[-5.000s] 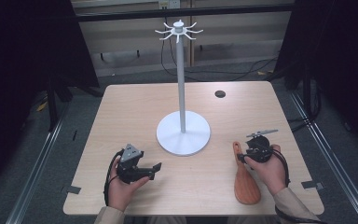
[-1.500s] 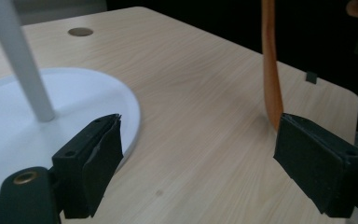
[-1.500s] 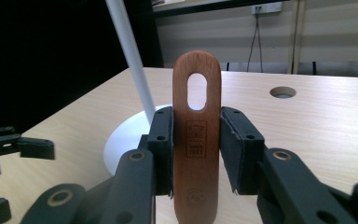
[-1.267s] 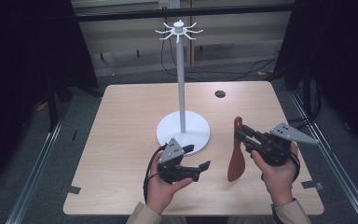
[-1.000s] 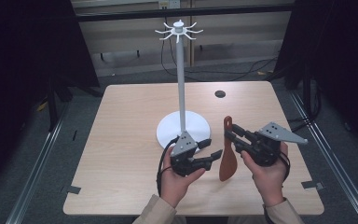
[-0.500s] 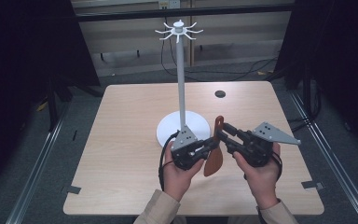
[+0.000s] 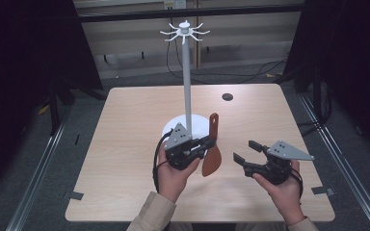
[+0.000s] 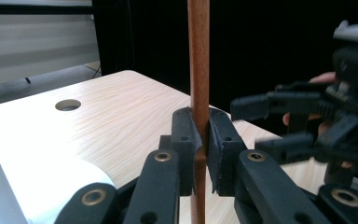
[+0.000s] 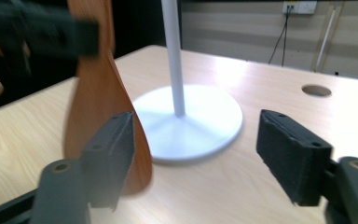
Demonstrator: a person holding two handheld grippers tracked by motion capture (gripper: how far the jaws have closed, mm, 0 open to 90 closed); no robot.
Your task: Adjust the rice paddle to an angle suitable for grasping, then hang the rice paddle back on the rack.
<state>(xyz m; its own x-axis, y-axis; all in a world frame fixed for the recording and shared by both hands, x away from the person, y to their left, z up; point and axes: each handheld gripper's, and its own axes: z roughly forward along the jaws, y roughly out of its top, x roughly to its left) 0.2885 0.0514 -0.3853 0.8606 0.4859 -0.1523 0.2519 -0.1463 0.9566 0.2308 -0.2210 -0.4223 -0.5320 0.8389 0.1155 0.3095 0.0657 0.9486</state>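
Both grippers sit in front of the white stand (image 7: 187,126), on the person's side of its round base. Clamped hard on the handle of the wooden spatula (image 7: 212,153), the left gripper (image 7: 211,142) has its pads pressed flat against either side of the narrow wooden shaft; in the left gripper view the two black jaws close on the handle (image 8: 198,93) with the wood running straight up between them, no gap showing. Held that way, the spatula stands nearly upright, handle end up and its broad blade hanging down just above the table (image 7: 125,144), right beside the near edge of the stand's base and a little to the right of the pole. Its handle tip reaches up alongside the lower part of the pole without touching it. Off to the right of the stand and apart from the spatula is the right gripper (image 7: 244,151), whose jaws have just been opening and now stand wide with nothing between them. Seen from the right gripper view, the open jaws frame the stand's base (image 9: 191,122), and the spatula blade (image 9: 102,107) hangs beyond the left-hand jaw, clear of the pad. Behind the stand, toward the far right of the tabletop, lies a small round hole (image 7: 227,96) in the wood. The stand's top carries a ring of short white hooks (image 7: 185,32), all bare.
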